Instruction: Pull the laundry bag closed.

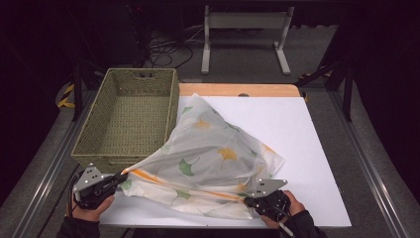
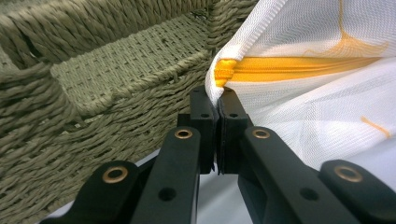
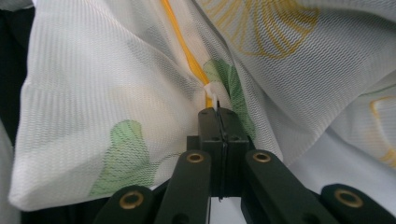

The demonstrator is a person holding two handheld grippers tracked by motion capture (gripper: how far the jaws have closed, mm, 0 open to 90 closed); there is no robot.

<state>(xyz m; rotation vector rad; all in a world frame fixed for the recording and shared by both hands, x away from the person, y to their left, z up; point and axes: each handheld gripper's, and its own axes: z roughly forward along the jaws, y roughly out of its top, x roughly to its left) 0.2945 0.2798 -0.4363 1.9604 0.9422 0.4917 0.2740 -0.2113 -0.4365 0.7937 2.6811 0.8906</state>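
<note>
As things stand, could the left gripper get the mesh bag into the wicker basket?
Probably yes: the left gripper is shut on the mesh bag corner right beside the basket wall, and its open top looks unobstructed.

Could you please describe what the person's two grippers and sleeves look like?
Both the left gripper and right gripper are black, each topped by a grey three-cornered plate with small holes. Their fingers are flat black blocks on black linkage arms with brass-coloured rivets. The sleeves are dark.

Lab, dark curtains (image 1: 34, 59), cables (image 1: 166, 47), framed table (image 1: 317, 148)
</note>
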